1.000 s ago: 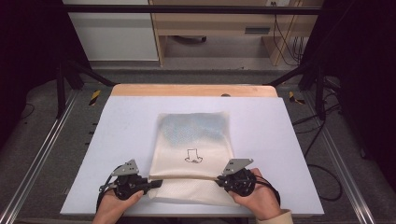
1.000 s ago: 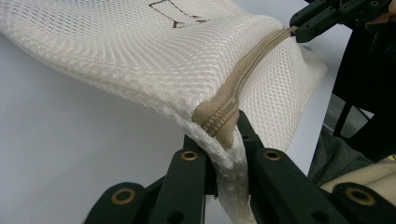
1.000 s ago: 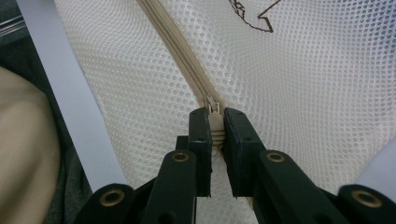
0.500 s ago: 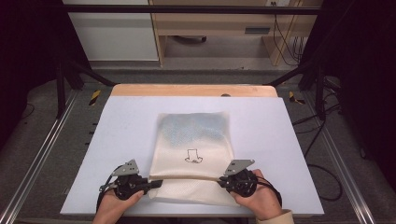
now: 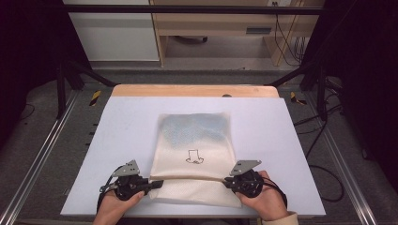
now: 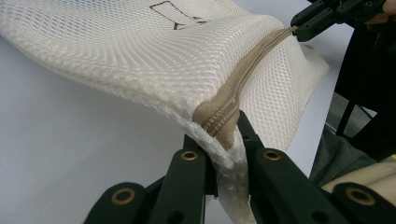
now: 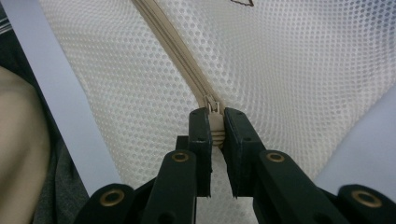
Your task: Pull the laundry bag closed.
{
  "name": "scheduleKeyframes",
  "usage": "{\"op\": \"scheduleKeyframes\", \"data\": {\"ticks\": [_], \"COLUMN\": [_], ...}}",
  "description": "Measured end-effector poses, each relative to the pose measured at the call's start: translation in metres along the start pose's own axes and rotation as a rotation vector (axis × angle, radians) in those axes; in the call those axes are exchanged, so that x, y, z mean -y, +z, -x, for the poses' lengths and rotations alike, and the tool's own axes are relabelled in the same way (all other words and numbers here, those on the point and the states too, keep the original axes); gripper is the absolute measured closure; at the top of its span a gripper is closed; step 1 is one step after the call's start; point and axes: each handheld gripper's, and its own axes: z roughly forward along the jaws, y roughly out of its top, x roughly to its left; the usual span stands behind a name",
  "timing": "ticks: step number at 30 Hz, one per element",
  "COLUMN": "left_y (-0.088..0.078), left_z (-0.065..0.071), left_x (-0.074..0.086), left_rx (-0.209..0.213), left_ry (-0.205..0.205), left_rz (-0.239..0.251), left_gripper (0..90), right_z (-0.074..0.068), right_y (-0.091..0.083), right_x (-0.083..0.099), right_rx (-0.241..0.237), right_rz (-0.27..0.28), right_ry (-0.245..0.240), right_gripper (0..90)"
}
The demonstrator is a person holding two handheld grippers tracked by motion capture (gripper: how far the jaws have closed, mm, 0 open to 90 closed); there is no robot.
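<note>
Inside the mesh bag [image 5: 195, 140], something bluish, perhaps cloth.

Both hands low at the near edge of the table, each gripper clamped.

The left hand [image 5: 112, 206] comes in at the near left edge and holds the left gripper [image 5: 156, 183] pointing right, its jaws pinched on the end of a mesh bag's [image 5: 197, 154] zipper seam [image 6: 233, 100]. The right hand [image 5: 266, 199] comes in at the near right and holds the right gripper [image 5: 226, 182] pointing left, its jaws closed on the zipper pull [image 7: 215, 122]. The two grippers face each other, level.
</note>
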Motion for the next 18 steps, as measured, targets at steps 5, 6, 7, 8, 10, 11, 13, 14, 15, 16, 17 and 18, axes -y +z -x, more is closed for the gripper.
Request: {"op": "scheduleKeyframes", "data": {"ticks": [5, 6, 7, 8, 10, 11, 13, 14, 15, 16, 17, 18], "left_y": [-0.0002, 0.0, 0.0002, 0.0003, 0.0001, 0.0, 0.0, 0.0001, 0.0003, 0.0004, 0.0003, 0.0002], "left_z": [0.0001, 0.0002, 0.0002, 0.0004, 0.0007, 0.0009, 0.0007, 0.0007, 0.0007, 0.0006, 0.0005, 0.0004], "left_x": [-0.0006, -0.0006, -0.0006, -0.0007, -0.0008, -0.001, -0.001, -0.0009, -0.0009, -0.0008, -0.0008, -0.0008], "left_rx": [0.0, 0.001, 0.001, 0.001, 0.0, -0.001, -0.001, -0.001, 0.0, -0.001, -0.001, 0.0], "left_ry": [0.004, 0.004, 0.007, 0.005, 0.007, 0.007, 0.008, 0.008, 0.008, 0.007, 0.008, 0.007], "left_rz": [0.002, 0.002, 0.0, 0.0, 0.0, 0.0, -0.001, -0.001, -0.001, -0.002, -0.002, -0.001], "left_gripper": [84.9, 84.9, 84.9, 84.9, 84.9, 84.9, 84.9, 84.9, 84.9, 84.9, 84.9, 84.9], "right_z": [0.003, 0.0035, 0.0039, 0.0043, 0.0047, 0.0048, 0.005, 0.0051, 0.0052, 0.0054, 0.0054, 0.0053], "right_y": [-0.0023, -0.0026, -0.0029, -0.003, -0.003, -0.0031, -0.0038, -0.0038, -0.0036, -0.0035, -0.0029, -0.0027], "right_x": [0.0028, 0.0034, 0.0041, 0.0045, 0.005, 0.0049, 0.0051, 0.0054, 0.0055, 0.0056, 0.0056, 0.0057], "right_rx": [0.012, 0.013, 0.009, 0.016, 0.013, 0.013, 0.014, 0.012, 0.011, 0.011, 0.011, 0.011], "right_rz": [-0.007, -0.003, 0.0, -0.004, -0.004, -0.004, -0.006, -0.005, -0.005, -0.005, -0.004, -0.005], "right_ry": [0.012, 0.02, 0.028, 0.027, 0.027, 0.028, 0.031, 0.033, 0.032, 0.032, 0.034, 0.033], "right_gripper": [81.8, 81.9, 81.9, 81.9, 81.9, 81.9, 81.9, 81.9, 81.9, 81.9, 81.9, 81.9]}}
